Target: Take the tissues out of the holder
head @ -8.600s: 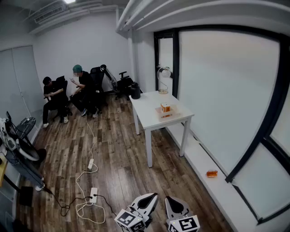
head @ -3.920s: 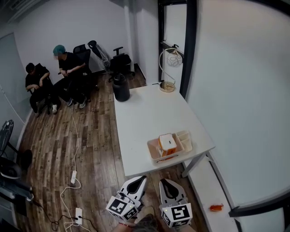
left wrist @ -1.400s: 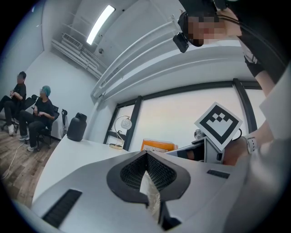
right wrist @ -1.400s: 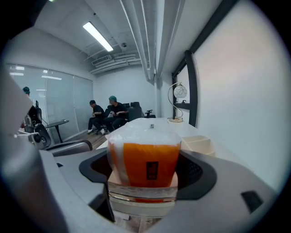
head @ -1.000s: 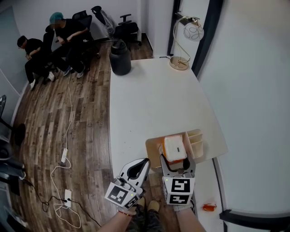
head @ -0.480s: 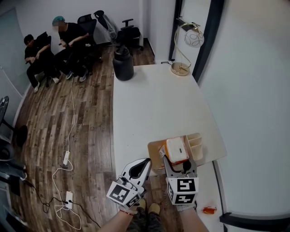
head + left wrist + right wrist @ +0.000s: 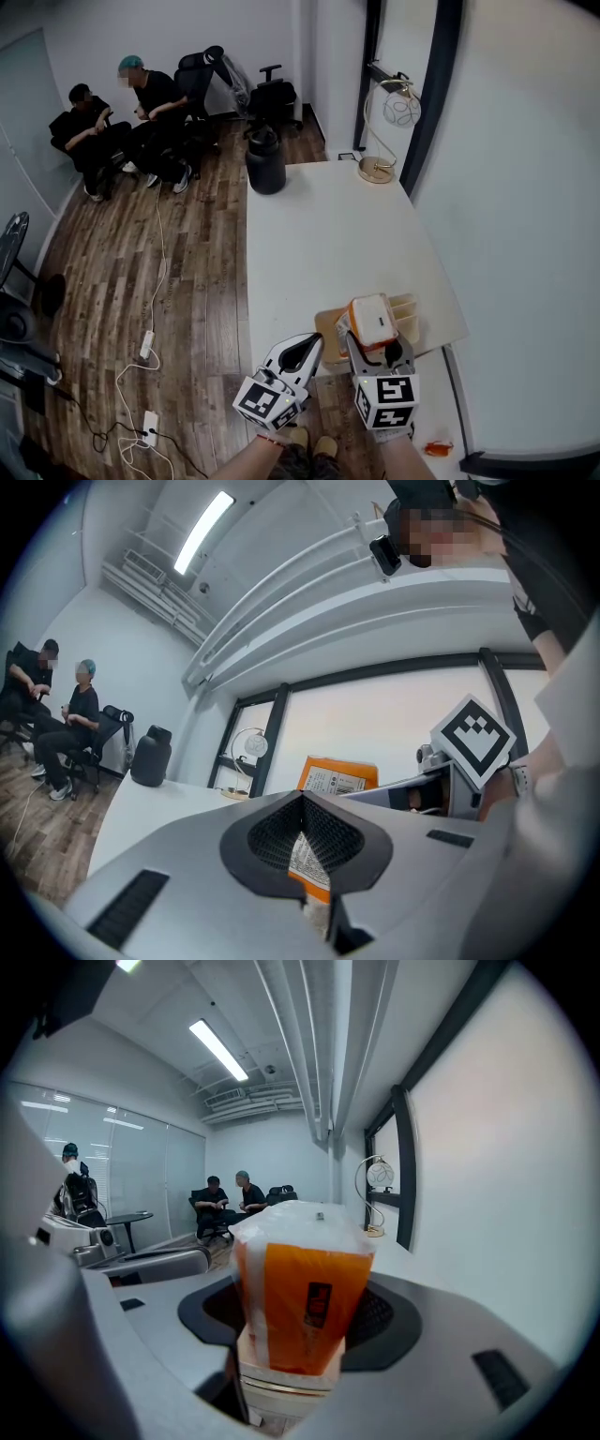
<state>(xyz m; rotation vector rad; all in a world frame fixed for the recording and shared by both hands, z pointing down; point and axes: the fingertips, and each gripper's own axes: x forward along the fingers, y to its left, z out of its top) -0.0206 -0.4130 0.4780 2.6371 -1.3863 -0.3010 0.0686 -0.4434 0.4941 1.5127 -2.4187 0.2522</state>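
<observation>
Right claw [image 7: 375, 339] pinches upright tissue pack [image 7: 372, 317], base inside wooden holder [image 7: 324, 325]. Left claw [image 7: 307, 345] pressed together, idle just left of pack. Likely way out: straight up.

Plastic film, glossy and crinkled, is wrapping the tissue pack [image 7: 302, 1283], orange below and clear on top. My right gripper [image 7: 378, 345] is showing smooth matt grey plastic shells, with finely ribbed black pads [image 7: 389, 1321]. The holder [image 7: 328, 323] is appearing as pale bare wood. The table [image 7: 319, 225] is presenting a smooth matt white top, and the floor [image 7: 187, 281] is showing grained wood planks.
</observation>
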